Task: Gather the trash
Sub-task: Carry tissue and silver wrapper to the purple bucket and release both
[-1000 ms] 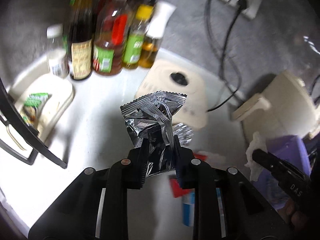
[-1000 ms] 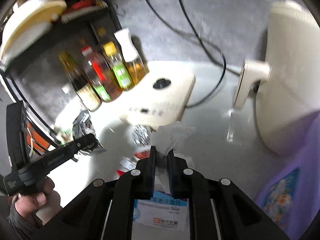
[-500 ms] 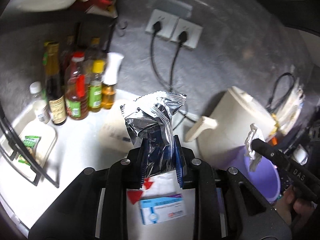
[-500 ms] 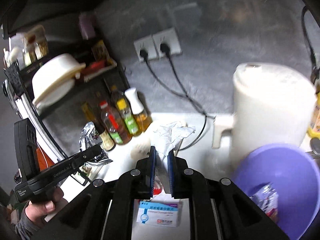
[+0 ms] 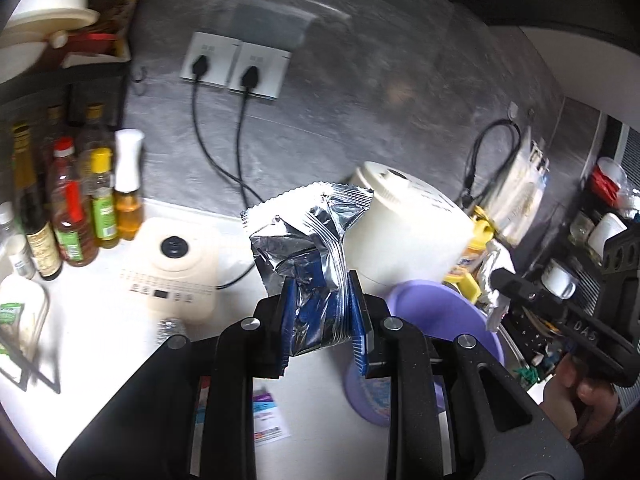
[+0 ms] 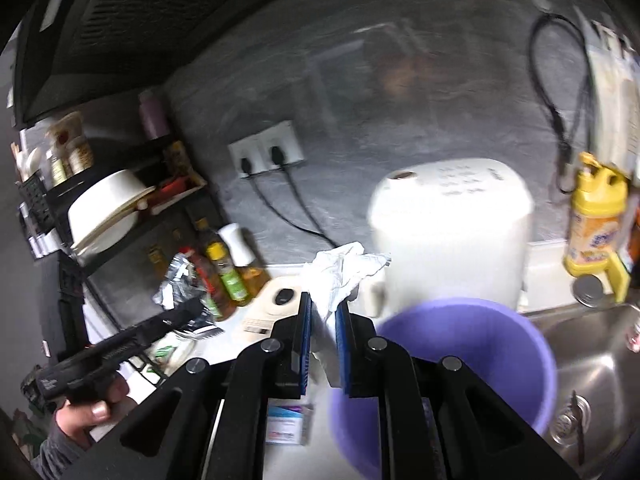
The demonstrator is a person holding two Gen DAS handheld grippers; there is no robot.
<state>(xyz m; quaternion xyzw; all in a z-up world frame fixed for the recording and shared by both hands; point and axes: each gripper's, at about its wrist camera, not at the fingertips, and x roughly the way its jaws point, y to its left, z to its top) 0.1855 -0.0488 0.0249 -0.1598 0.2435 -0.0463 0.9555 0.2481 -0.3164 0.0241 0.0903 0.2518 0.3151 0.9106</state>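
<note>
Above purple basin point(image 6: 480, 320): both loads lifted off desk point(image 5: 100, 340) since a second ago. Left gripper point(image 5: 322, 320) jaws pinching foil wrapper point(image 5: 308, 240); right gripper point(image 6: 322, 344) jaws pinching crumpled tissue point(image 6: 340, 268). Likely next: drop both into basin.

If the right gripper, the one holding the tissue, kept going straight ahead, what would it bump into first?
Probably the white appliance standing behind the purple tub. The right gripper, shut on the crumpled tissue, points roughly at its left side, though depth is hard to judge.
</note>
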